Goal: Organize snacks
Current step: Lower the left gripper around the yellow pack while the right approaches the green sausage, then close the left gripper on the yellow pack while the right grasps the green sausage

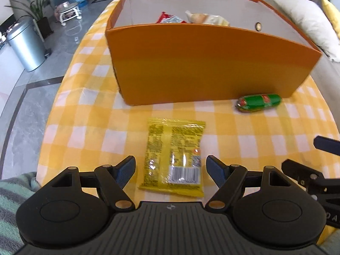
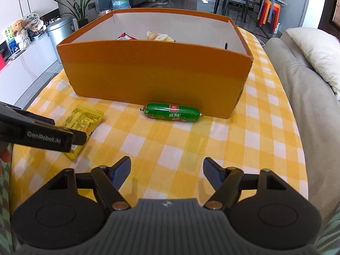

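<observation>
An orange box stands on the yellow checked tablecloth; it also shows in the right wrist view. Inside lie a red packet and a pale packet. A yellow snack packet lies flat in front of the box, between the open fingers of my left gripper, which is just above it. A green sausage lies against the box's front wall; it also shows in the left wrist view. My right gripper is open and empty, short of the sausage.
A beige sofa with a cream cushion borders the table's right side. A metal bin, a plant and a water bottle stand on the floor to the left. The left gripper's body partly covers the yellow packet in the right wrist view.
</observation>
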